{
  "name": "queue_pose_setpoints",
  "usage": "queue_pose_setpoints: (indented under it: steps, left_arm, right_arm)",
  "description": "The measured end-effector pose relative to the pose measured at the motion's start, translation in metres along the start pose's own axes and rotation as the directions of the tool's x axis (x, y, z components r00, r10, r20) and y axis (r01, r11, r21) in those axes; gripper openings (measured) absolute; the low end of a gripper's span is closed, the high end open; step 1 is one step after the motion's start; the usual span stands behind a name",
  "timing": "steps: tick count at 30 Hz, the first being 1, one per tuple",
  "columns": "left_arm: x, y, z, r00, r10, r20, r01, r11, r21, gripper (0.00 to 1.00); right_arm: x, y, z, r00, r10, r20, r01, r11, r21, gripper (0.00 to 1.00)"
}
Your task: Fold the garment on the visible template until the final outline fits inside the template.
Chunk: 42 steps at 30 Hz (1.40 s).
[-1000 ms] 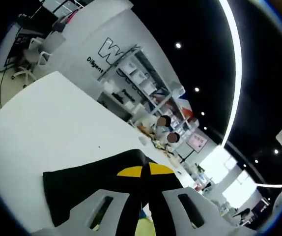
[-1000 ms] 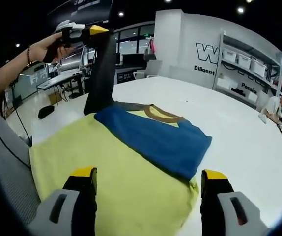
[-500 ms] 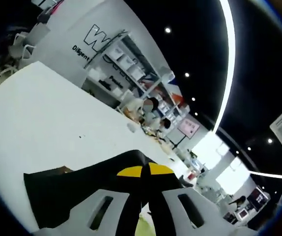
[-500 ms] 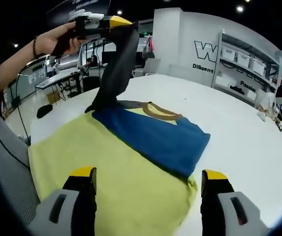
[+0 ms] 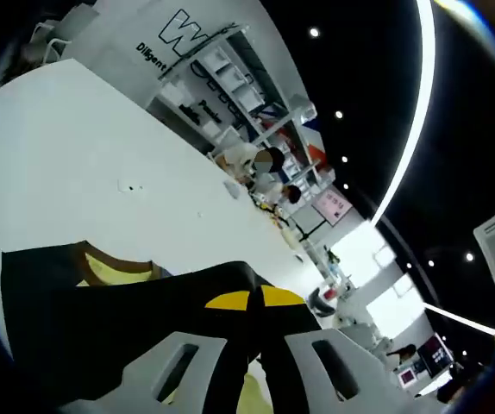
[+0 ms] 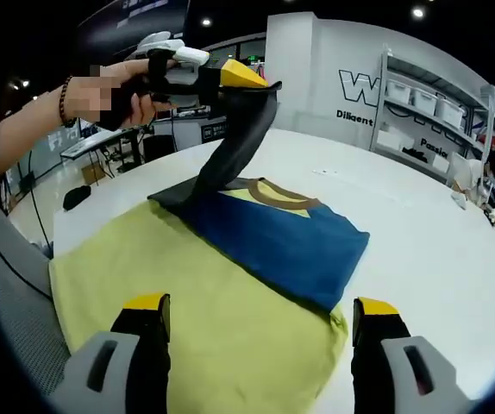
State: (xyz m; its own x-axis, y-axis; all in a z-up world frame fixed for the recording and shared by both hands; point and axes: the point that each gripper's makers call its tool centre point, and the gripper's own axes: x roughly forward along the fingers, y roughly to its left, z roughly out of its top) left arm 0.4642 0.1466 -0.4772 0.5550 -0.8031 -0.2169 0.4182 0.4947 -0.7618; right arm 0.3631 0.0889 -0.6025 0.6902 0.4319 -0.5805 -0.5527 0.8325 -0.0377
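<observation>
The left gripper (image 6: pixel 246 76), held up in a hand (image 6: pixel 131 86), has its two yellow-tipped jaws pressed together on a dark sleeve (image 6: pixel 234 142) of the garment (image 6: pixel 230 285). In the left gripper view the same gripper (image 5: pixel 255 299) pinches that dark cloth between its tips, and the cloth drapes down to either side. The right gripper (image 6: pixel 263 309) has its two jaws spread wide apart over the garment, touching nothing that can be made out.

There is one garment, lying on the white table (image 6: pixel 420 259): a yellow body, a blue panel (image 6: pixel 282 237) folded over it, a brown collar (image 6: pixel 286 200) pointing away from the right gripper. Its long axis runs away from that gripper. The lifted sleeve rises from the far left corner up to the left gripper.

The left gripper view adds two seated people (image 5: pixel 273 168) at the table's far end and shelving (image 5: pixel 230 82). The template cannot be made out.
</observation>
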Motion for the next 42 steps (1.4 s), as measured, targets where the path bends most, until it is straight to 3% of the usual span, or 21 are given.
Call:
queue_pose_setpoints:
  steps: [10,11,12,14,19,26,32,38,40,42]
  left_arm:
    - [0.028,0.038,-0.019,0.998,0.052,-0.039,-0.054,0.997,-0.047,0.00]
    - [0.033,0.035,-0.015,1.000,0.017,0.006,-0.016,0.996,-0.089,0.00]
    - [0.036,0.040,-0.017,1.000,0.027,0.008,-0.025,0.992,-0.123,0.00]
    - [0.040,0.047,-0.027,0.999,0.041,-0.033,-0.045,0.991,-0.123,0.00]
    - [0.051,0.060,-0.039,0.996,0.073,-0.049,-0.079,0.986,-0.145,0.00]
    - [0.065,0.065,-0.070,0.989,0.101,-0.108,-0.119,0.977,-0.177,0.00]
    - [0.071,0.063,-0.090,0.987,0.084,-0.139,-0.113,0.970,-0.217,0.00]
    - [0.072,0.060,-0.095,0.988,0.062,-0.140,-0.088,0.978,-0.191,0.00]
    - [0.070,0.056,-0.095,0.991,0.036,-0.130,-0.062,0.977,-0.202,0.05]
    - [0.070,0.056,-0.095,0.991,0.041,-0.125,-0.064,0.980,-0.190,0.22]
  right_arm:
    - [0.002,-0.001,-0.003,1.000,0.002,-0.013,-0.002,1.000,0.002,0.84]
    - [0.003,-0.001,-0.003,1.000,0.002,-0.013,-0.002,1.000,0.004,0.83]
    - [0.004,-0.001,-0.003,1.000,0.002,-0.014,-0.002,1.000,0.005,0.83]
    - [0.004,-0.002,-0.003,1.000,0.000,-0.017,0.000,1.000,0.003,0.83]
    - [0.003,-0.005,-0.004,1.000,-0.010,-0.017,0.010,1.000,0.011,0.83]
    - [0.005,-0.006,-0.007,1.000,-0.010,-0.022,0.010,1.000,0.020,0.83]
    - [0.005,-0.005,-0.012,0.999,-0.008,-0.039,0.009,1.000,0.024,0.82]
    - [0.005,-0.003,-0.014,0.999,-0.005,-0.046,0.006,1.000,0.021,0.82]
    - [0.005,-0.003,-0.013,0.999,-0.004,-0.046,0.005,1.000,0.019,0.82]
    - [0.006,-0.002,-0.014,0.999,-0.001,-0.047,0.002,1.000,0.019,0.82]
